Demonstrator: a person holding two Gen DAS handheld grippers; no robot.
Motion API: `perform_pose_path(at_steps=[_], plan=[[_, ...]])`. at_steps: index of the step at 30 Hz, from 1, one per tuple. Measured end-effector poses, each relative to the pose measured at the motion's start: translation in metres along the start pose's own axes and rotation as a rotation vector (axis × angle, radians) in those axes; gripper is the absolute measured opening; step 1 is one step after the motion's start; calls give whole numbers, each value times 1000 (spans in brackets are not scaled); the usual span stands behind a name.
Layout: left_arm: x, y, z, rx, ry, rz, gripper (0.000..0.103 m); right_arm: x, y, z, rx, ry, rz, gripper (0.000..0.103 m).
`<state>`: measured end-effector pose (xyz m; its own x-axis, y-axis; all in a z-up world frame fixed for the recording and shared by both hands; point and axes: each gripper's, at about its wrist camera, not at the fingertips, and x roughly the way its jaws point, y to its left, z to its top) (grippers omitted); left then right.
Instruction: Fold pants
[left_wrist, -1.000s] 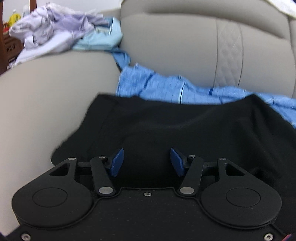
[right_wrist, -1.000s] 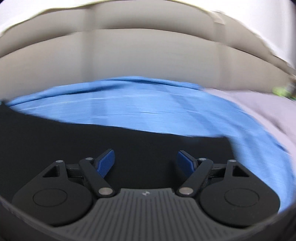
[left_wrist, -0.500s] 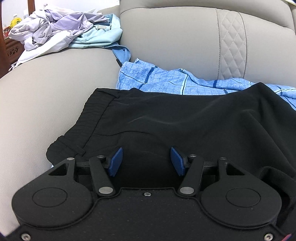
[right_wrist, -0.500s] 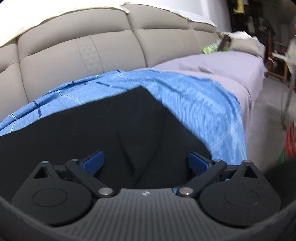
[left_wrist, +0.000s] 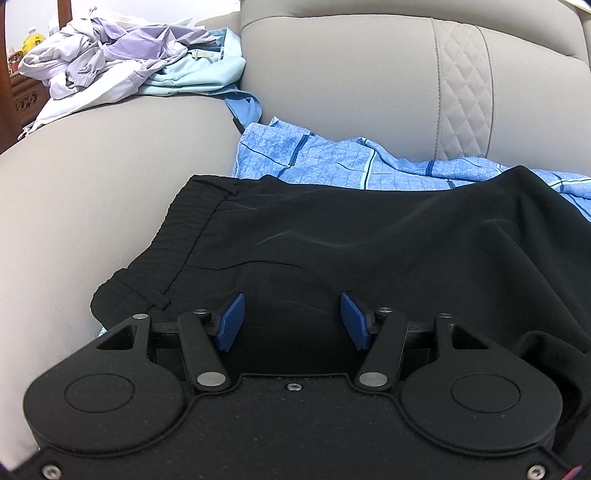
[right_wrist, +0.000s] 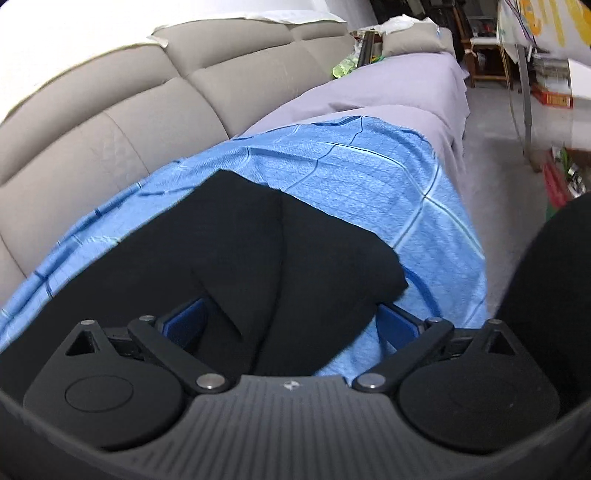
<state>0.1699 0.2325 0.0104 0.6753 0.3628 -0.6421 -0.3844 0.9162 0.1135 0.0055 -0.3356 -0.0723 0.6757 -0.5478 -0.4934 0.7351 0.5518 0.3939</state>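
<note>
Swinging further right since a moment ago, the right gripper (right_wrist: 291, 325) now spreads wide over the black pants (left_wrist: 369, 240) lying on the blue checked sheet (right_wrist: 369, 184) across the sofa (left_wrist: 351, 74) — left gripper (left_wrist: 293, 320) half-open, empty.

2 low close views, pants (left_wrist: 369, 236) shared

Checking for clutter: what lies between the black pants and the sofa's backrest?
In the left wrist view, only the blue checked cloth lies between the black pants and the backrest.
</note>
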Motion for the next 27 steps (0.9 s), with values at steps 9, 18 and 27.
perform_pose_path(at_steps=[9, 18, 27], plan=[[0, 0, -1, -6, -5, -2, 57, -4, 8, 11, -135, -97, -54, 16], [-1, 0, -2, -15, -15, 1, 57, 22, 19, 37, -165, -31, 24, 10], [-13, -7, -6, -6, -11, -25, 56, 22, 71, 135, -398, -357, 122, 11]])
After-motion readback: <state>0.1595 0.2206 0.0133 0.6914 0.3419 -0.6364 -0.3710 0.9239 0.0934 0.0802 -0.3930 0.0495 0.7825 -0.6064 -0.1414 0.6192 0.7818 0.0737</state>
